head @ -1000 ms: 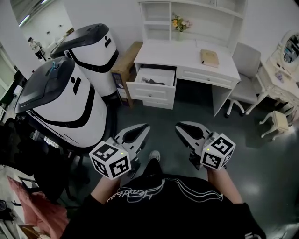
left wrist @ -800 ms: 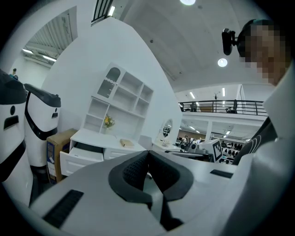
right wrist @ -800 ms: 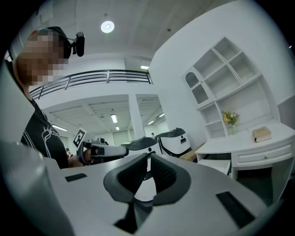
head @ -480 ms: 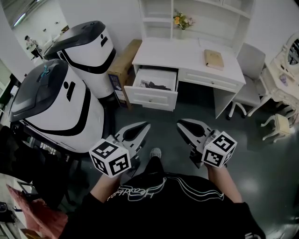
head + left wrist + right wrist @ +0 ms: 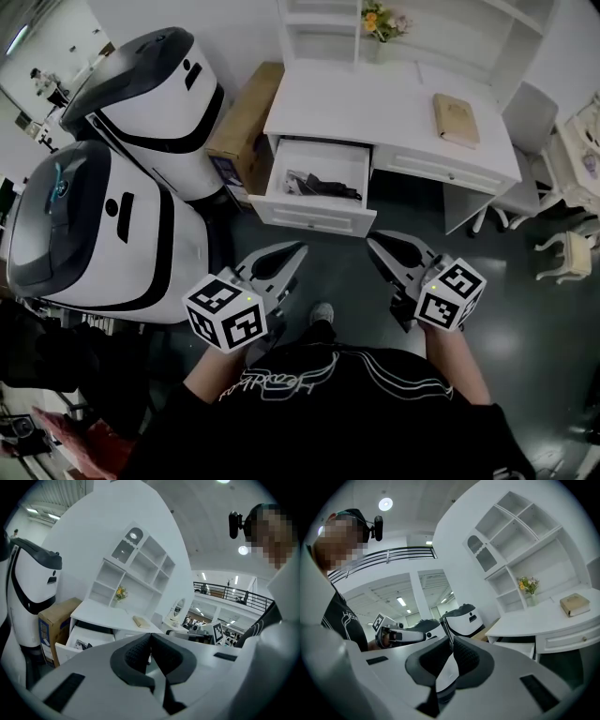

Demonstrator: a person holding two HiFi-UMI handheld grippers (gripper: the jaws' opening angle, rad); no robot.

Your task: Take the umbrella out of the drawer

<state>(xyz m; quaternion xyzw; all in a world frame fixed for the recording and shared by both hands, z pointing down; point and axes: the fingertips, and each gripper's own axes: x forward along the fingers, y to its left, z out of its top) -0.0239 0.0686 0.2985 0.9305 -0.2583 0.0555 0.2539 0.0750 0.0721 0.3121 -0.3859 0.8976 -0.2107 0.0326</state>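
A black folded umbrella (image 5: 323, 185) lies inside the open top-left drawer (image 5: 314, 218) of a white desk (image 5: 375, 103). My left gripper (image 5: 298, 251) is held just short of the drawer front, its jaws shut on nothing. My right gripper (image 5: 375, 242) hovers beside it, to the right of the drawer, also shut and empty. In the left gripper view the closed left gripper (image 5: 150, 637) points at the desk, with the drawer (image 5: 82, 641) low on the left. In the right gripper view the shut right gripper (image 5: 451, 641) points toward the left gripper, and the drawer (image 5: 516, 647) shows to its right.
Two large white-and-black machines (image 5: 103, 234) (image 5: 155, 84) stand at the left, with a cardboard box (image 5: 246, 122) between them and the desk. A tan book (image 5: 457, 120) and flowers (image 5: 386, 21) sit on the desk. A chair (image 5: 534, 122) and stool (image 5: 572, 253) stand right.
The person has walked toward the desk, so the open drawer now lies much closer to both grippers. Both pairs of jaws stay shut.
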